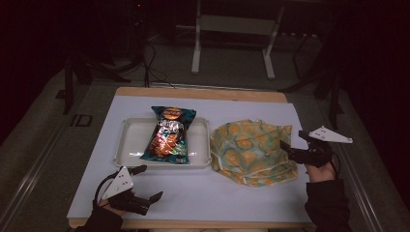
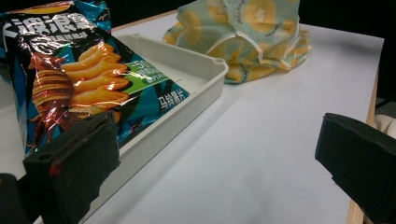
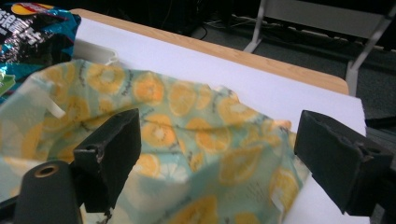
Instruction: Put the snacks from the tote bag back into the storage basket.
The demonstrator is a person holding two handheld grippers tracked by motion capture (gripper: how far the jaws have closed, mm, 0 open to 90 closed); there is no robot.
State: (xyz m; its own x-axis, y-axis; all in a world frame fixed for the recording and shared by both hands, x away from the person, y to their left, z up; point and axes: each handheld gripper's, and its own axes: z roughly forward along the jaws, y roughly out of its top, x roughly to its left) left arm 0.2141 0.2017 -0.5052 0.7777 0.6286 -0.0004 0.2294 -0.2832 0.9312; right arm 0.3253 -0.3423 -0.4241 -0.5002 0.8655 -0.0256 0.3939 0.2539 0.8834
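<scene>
1. Lay at three o'clock on the white table sheet: a crumpled cloth bag, pale green, printed with yellow citrus slices, soft and folded on itself, white piping along its seams, rumpled rim toward twelve.
2. Hovered at the bag's three o'clock edge: the right gripper, black jaws spread wide on either side of the printed cloth in the right gripper view, nothing pinched between them; probably lined up there to take a fold of the cloth.
3. Rested just beside the bag, at nine o'clock of it: a shallow cream plastic tray with rounded corners, rigid and smooth, low-walled.
4. Lay inside the tray, slanted from twelve to six: a glossy foil crisp packet, blue and teal with orange ridged crisps pictured, puffed, crinkled and shiny.
5. Waited at seven o'clock near the table's front edge: the left gripper, jaws wide apart and empty, pointed at the tray wall, well apart from the bag; seemingly held back, out of the other's way.
</scene>
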